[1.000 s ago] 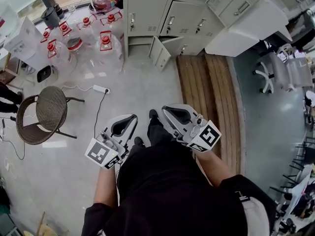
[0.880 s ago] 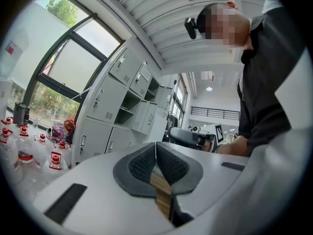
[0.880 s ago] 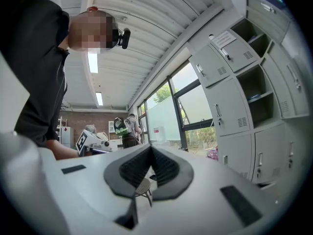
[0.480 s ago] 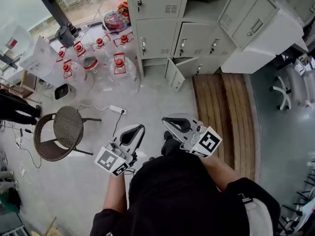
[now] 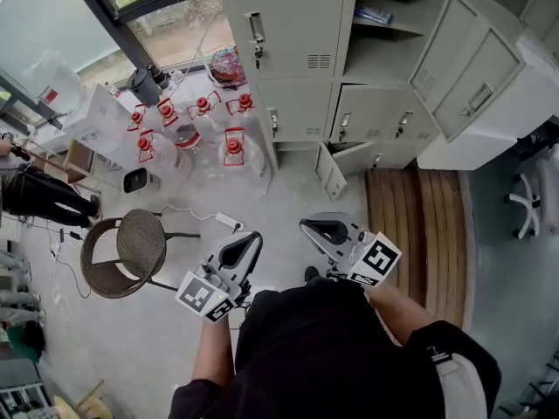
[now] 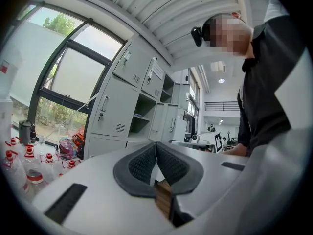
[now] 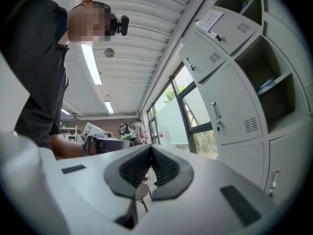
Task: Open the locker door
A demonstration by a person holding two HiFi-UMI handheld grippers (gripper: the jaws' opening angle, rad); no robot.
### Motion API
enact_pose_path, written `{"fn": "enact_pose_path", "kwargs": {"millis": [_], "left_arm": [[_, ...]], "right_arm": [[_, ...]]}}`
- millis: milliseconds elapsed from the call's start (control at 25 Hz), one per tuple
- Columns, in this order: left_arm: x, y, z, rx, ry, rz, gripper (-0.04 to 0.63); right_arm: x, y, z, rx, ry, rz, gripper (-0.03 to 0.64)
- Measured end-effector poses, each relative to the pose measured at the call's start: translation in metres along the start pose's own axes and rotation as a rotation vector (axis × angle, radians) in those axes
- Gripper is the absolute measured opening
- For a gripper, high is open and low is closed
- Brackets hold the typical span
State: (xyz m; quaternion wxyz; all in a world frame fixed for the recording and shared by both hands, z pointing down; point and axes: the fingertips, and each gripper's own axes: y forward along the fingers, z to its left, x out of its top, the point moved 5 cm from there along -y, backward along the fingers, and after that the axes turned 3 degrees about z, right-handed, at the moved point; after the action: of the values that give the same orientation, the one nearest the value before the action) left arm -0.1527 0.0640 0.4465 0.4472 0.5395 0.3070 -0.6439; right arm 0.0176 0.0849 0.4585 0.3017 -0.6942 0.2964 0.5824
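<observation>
While the left gripper and right gripper hover with fingers pressed together on nothing, the closed grey locker door stands well ahead beside the window, probably stiff, light sheet metal, best taken by its small, smooth handle.

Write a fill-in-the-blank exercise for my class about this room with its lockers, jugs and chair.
1. The left hand-held gripper and the right hand-held gripper both have their jaws ____ and hold nothing.
2. The water jugs have ____ caps.
3. In the head view, the round chair stands to the ____ of both grippers.
4. The small bottom locker door stands ____.
Missing words: shut; red; left; open.
</observation>
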Motion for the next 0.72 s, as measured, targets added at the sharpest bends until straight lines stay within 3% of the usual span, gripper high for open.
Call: {"fn": "enact_pose_path", "kwargs": {"millis": [400,720], "left_arm": [[0.013,0.052,0.059,0.010,-0.017,0.000,0.018],[0.020,0.084,0.157,-0.033,-0.045,-0.023,0.018]], "right_arm": [[-0.002,0.023,-0.074,-0.019,0.030,-0.020,0.012],[0.008,0.074,-0.149,-0.163,-0.073,-0.001,0.012]]}}
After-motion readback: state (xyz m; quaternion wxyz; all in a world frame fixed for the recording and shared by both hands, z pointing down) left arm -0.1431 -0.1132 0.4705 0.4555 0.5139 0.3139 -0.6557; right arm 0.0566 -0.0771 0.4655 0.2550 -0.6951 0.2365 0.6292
